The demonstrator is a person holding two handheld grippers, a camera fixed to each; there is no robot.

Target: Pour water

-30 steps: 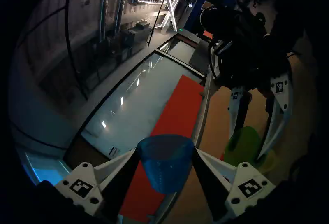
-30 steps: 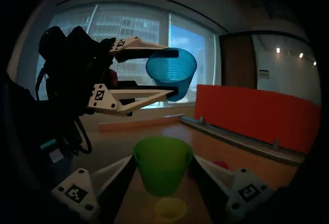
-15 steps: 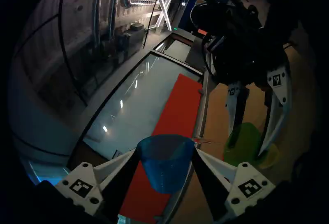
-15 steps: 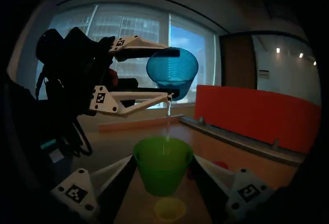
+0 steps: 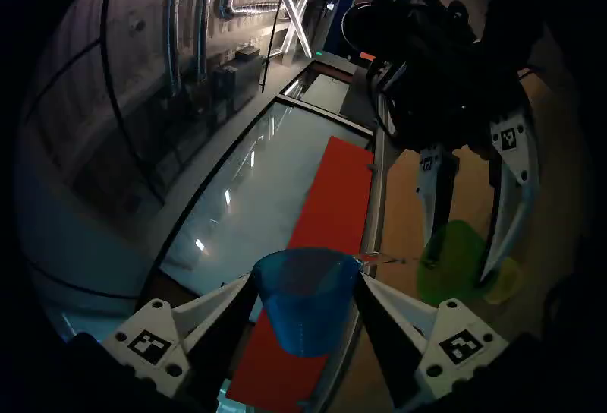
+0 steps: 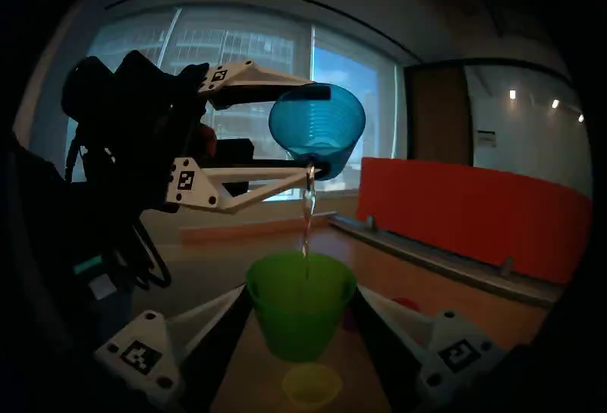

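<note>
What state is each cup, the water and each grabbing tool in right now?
Translucent blue plastic cup: tipped over, pouring.
Thin water stream: falling from blue cup into green cup.
Green plastic cup: upright, catching water.
Small yellow cup: upright on the wooden table, not gripped.
Left tool: shut on blue cup.
Right tool: shut on green cup.

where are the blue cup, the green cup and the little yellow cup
blue translucent plastic cup (image 6: 316, 128), right gripper view, middle of its ribbed wall
green plastic cup (image 6: 300, 322), right gripper view, front wall
small yellow plastic cup (image 6: 311, 387), right gripper view, its inside
</note>
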